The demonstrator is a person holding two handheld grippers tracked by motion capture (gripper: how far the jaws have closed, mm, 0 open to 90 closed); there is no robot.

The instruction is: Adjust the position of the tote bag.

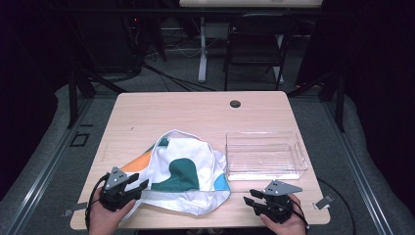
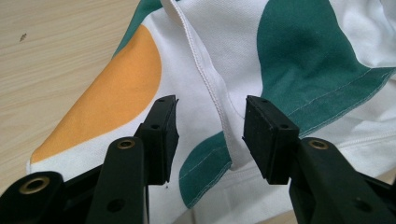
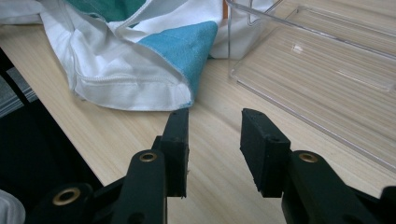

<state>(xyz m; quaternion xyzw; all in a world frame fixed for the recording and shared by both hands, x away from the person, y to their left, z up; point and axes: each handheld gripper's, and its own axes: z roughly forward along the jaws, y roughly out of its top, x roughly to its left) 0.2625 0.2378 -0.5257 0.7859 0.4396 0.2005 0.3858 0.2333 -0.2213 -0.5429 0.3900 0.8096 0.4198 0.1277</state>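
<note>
A crumpled white cloth [image 1: 183,171] with green, orange and blue patches lies on the near middle of the wooden table [image 1: 195,112]. My left gripper [image 1: 138,183] is open at the cloth's near-left corner; in the left gripper view its jaws straddle a stitched hem of the cloth [image 2: 210,88] without closing on it. My right gripper [image 1: 251,199] is open over bare wood near the front edge, just right of the cloth's blue corner [image 3: 187,46]. A clear plastic bin [image 1: 264,154] stands empty to the right of the cloth.
The clear bin [image 3: 327,70] sits close ahead and to the right of the right gripper. A dark round grommet [image 1: 235,103] is set in the far table edge. Beyond the table stand a folding chair [image 1: 254,44] and a white desk leg [image 1: 202,46].
</note>
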